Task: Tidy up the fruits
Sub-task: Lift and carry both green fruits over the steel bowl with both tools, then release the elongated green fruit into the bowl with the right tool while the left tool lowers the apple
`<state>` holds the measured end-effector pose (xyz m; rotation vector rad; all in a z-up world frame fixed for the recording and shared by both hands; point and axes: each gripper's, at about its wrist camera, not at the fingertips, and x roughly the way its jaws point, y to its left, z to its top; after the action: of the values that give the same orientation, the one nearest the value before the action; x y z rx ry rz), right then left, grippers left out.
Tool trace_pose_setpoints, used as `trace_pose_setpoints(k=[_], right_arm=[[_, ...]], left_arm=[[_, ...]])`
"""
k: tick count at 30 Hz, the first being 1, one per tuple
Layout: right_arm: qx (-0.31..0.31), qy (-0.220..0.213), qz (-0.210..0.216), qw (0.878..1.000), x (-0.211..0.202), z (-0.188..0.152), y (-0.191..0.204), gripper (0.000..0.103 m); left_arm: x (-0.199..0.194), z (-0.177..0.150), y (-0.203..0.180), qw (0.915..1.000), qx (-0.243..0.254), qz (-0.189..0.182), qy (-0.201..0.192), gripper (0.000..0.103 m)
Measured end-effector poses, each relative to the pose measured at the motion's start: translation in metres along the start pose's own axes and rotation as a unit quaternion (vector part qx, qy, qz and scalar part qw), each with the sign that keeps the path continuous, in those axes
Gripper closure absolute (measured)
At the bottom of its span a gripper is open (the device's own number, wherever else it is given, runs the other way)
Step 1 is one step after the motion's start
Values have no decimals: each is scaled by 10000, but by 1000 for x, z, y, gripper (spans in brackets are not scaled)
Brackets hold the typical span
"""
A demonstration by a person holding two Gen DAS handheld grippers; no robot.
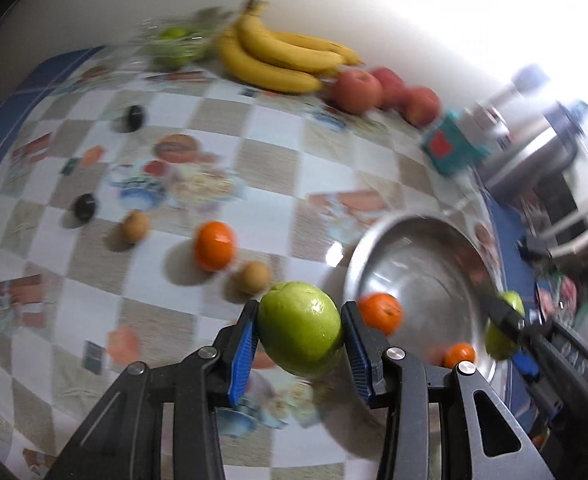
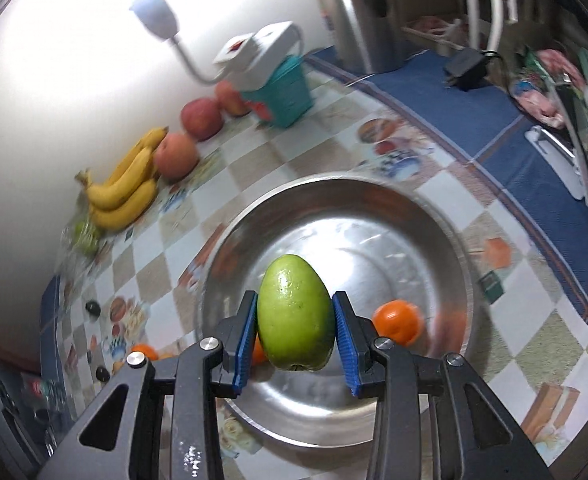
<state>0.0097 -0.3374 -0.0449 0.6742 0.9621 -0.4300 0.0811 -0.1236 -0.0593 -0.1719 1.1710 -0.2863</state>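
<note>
My left gripper [image 1: 300, 334] is shut on a green guava [image 1: 301, 326], held above the checked tablecloth just left of the steel bowl [image 1: 422, 248]. My right gripper [image 2: 294, 328] is shut on a second green guava [image 2: 293, 314] over the middle of the steel bowl [image 2: 334, 208]; it also shows at the bowl's right rim as the right gripper [image 1: 508, 326]. An orange [image 2: 398, 318] lies inside the bowl. In the left wrist view an orange [image 1: 381, 312] sits at the bowl's left rim and another orange [image 1: 459, 354] is inside it. One more orange [image 1: 214, 246] lies loose on the cloth.
Bananas [image 1: 282, 54], red apples [image 1: 386, 94] and a bag of green fruit [image 1: 174, 44] line the wall. Two brown fruits [image 1: 135, 227] [image 1: 253, 277] and two dark ones [image 1: 85, 206] [image 1: 135, 117] lie on the cloth. A teal box [image 2: 290, 92] and a lamp [image 2: 162, 20] stand behind the bowl.
</note>
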Motion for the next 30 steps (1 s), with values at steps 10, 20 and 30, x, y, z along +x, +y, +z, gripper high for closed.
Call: trace_pose_setpoints(k=[10, 20, 30], right_arm=[[228, -81, -40, 9997, 11, 10, -35, 64], [70, -136, 47, 9999, 35, 6, -37, 64], [-74, -68, -141, 9999, 48, 5, -39, 64]], left_arm=[[25, -22, -61, 9950, 923, -337, 184, 59], [42, -30, -73, 9922, 1109, -372, 437, 59], [58, -35, -76, 9912, 1083, -362, 674, 59]])
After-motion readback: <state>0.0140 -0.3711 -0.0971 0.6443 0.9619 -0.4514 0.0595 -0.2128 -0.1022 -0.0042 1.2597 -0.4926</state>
